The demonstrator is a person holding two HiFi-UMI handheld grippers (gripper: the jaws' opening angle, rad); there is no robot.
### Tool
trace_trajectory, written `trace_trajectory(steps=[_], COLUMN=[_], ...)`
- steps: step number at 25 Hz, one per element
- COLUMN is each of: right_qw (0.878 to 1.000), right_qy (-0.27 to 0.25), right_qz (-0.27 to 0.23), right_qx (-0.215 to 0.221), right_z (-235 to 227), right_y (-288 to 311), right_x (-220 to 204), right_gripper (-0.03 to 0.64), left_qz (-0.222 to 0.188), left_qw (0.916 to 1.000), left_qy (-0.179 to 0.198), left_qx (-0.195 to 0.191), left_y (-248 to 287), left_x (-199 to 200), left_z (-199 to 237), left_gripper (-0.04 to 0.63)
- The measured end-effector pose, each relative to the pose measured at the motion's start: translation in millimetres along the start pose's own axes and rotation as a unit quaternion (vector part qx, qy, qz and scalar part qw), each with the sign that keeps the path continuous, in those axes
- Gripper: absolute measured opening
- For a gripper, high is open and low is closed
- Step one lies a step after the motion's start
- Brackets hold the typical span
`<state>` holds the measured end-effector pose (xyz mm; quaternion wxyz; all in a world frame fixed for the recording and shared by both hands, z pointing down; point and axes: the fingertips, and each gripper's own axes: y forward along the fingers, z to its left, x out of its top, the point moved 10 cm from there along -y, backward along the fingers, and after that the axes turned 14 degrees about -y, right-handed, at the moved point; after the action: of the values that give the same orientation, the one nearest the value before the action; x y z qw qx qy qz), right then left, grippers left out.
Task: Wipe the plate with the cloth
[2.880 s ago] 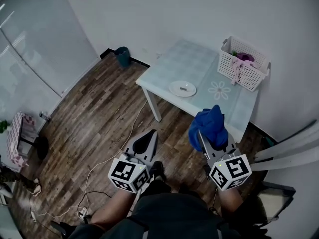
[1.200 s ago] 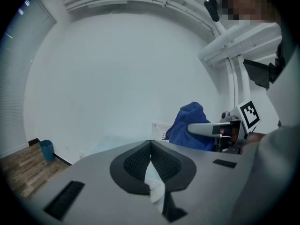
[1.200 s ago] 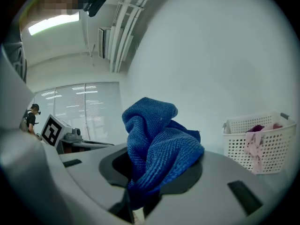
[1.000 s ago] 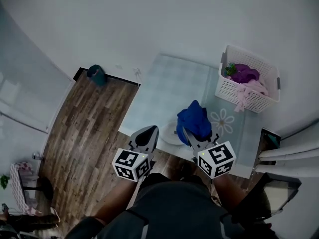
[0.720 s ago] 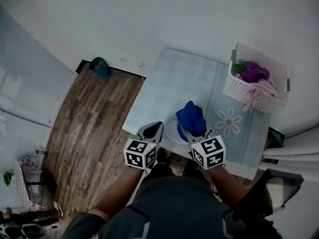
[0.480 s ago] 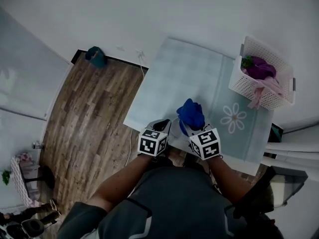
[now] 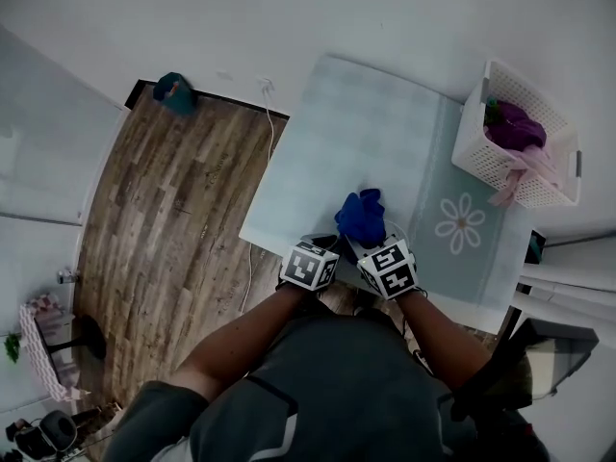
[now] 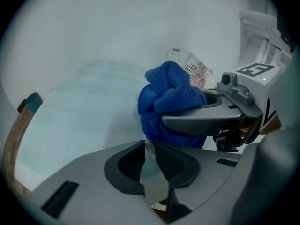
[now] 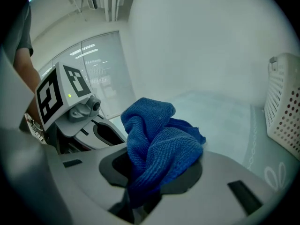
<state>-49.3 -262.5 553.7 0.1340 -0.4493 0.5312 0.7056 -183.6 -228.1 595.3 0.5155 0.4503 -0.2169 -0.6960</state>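
Observation:
A crumpled blue cloth is clamped in my right gripper and sits low over the near edge of the pale blue table. The white plate lies under the cloth and grippers; only a pale arc of its rim shows. My left gripper is just left of the cloth, jaws together with nothing between them. In the left gripper view its tips nearly touch the cloth. From the right gripper view, the cloth bulges out of the jaws, with the left gripper beside it.
A white lattice basket with purple and pink laundry stands at the table's right end, beside a printed flower. Wood floor lies to the left, with a teal bin by the wall and a white cable near the table leg.
The person has walked up to the table. Both grippers have come down to its near edge, and the cloth now covers the plate that showed between them half a second ago.

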Motion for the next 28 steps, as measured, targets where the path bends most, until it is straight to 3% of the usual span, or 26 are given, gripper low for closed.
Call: trace_trajectory(steps=[9,19,25,28], right_qw=[0.999,0.996,0.989,0.994], right_qy=[-0.012,0.023,0.053,0.05], right_qz=[0.039,0.064,0.072,0.038], right_qx=[0.009,-0.059,-0.122,-0.087], right_z=[4.9,-23.7,-38.2,-27.9], right_y=[8.9,-37.7,-74.8,-75.0], right_x=[-14.9,-46.6,-56.5,-38.4], right_gripper=[0.128,0.127,0.128,0.129], left_qz=[0.023,0.014,0.003,-0.001], left_qw=[0.9997,0.9999,0.9999,0.9998], left_qy=[0.004,-0.008,-0.009,-0.013], left_qx=[0.008,0.002,-0.014,-0.014], left_y=[3.4,1.4,-1.4,-5.9], left_x=[2.1,-0.4,-3.4,-4.8], left_z=[-2.6,-0.5,3.8,6.0], left_gripper=[0.071,0.069,0.069,0.069])
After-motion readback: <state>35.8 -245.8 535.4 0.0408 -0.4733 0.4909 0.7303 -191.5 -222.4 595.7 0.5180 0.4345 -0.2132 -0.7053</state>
